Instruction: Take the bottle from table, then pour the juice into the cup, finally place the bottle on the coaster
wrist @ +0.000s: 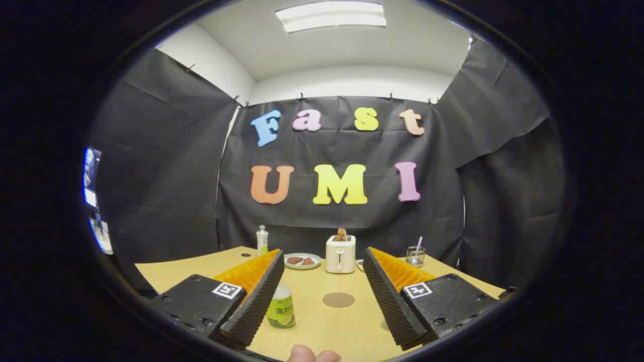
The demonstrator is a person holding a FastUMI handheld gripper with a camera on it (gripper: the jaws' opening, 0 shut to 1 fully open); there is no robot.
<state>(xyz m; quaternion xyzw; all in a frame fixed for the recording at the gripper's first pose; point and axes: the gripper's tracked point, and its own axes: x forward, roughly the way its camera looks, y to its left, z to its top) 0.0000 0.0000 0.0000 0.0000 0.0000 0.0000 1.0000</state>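
Note:
A small white bottle (262, 240) with a green label stands upright at the far left of the wooden table (322, 327), beyond the left finger. A green cup (280, 309) stands close beside the left finger, on its inner side, partly hidden by it. A round brown coaster (338, 299) lies flat on the table between the fingers, a little to the right of the cup. My gripper (323, 255) is open wide above the table, with nothing held between its fingers.
A cream toaster (340, 254) with toast in it stands at the back middle. A plate (302, 260) with brown pieces lies to its left. A glass (415, 255) with a straw stands at the back right. A person's fingertips (312, 355) show at the near edge.

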